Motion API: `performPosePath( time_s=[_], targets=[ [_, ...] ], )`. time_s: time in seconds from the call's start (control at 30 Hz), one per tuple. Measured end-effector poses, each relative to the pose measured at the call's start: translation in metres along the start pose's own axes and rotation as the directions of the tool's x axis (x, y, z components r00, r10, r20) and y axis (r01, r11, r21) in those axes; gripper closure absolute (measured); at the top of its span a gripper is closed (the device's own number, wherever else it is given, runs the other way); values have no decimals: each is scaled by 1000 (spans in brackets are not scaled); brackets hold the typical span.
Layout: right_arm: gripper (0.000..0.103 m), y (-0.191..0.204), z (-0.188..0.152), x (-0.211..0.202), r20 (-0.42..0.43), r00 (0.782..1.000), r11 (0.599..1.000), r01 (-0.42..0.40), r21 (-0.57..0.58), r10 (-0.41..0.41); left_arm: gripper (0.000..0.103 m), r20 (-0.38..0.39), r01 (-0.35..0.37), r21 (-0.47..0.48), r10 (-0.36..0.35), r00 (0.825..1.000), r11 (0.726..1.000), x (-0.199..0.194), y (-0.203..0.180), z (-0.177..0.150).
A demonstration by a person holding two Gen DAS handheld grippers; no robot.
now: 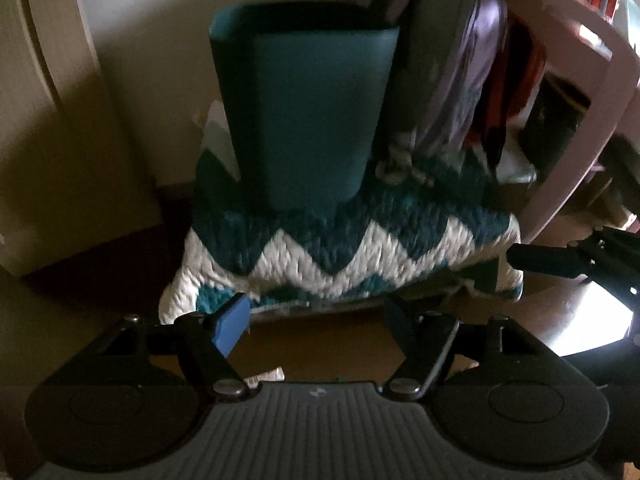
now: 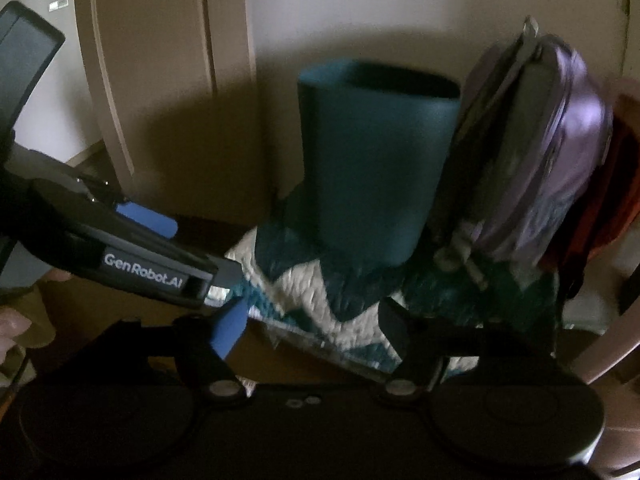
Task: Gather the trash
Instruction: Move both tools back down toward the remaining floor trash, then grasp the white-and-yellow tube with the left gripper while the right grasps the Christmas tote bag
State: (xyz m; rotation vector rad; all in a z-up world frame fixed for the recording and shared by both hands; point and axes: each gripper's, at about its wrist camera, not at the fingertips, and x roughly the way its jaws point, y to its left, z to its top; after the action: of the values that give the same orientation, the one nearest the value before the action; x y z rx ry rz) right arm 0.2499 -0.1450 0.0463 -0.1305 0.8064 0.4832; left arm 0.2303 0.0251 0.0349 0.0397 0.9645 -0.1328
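Note:
A tall teal bin stands upright on a teal-and-white zigzag blanket, its dark mouth open at the top. My left gripper is open, low in front of the blanket's near edge, with nothing between its fingers. My right gripper is open too, also short of the blanket and empty. The left gripper's body reaches in from the left of the right wrist view. A small pale scrap lies on the floor just under the left gripper; what it is stays unclear.
A purple backpack leans against the bin's right side, with red fabric behind it. A pale chair frame curves at the right. A door and wall stand behind. Dark floor lies before the blanket.

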Motion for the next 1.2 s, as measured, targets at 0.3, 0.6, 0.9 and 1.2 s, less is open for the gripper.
performPosePath(
  time_s=[0.3, 0.6, 0.9, 1.2],
  targets=[
    [18, 4, -61, 59, -123, 991, 998, -49, 25, 52, 27, -142, 12, -7, -13, 990, 1000, 77, 3, -38],
    [13, 0, -124, 140, -261, 959, 992, -85, 96, 108, 24, -328, 47, -73, -69, 942, 996, 180, 13, -74],
    [13, -2, -177, 216, -374, 916, 989, -127, 78, 147, 22, -520, 67, -152, -138, 843, 986, 282, 23, -104],
    [13, 17, -243, 284, -554, 802, 970, -240, 41, 222, 22, -718, 20, -42, -44, 695, 999, 376, 30, -160]
  ],
)
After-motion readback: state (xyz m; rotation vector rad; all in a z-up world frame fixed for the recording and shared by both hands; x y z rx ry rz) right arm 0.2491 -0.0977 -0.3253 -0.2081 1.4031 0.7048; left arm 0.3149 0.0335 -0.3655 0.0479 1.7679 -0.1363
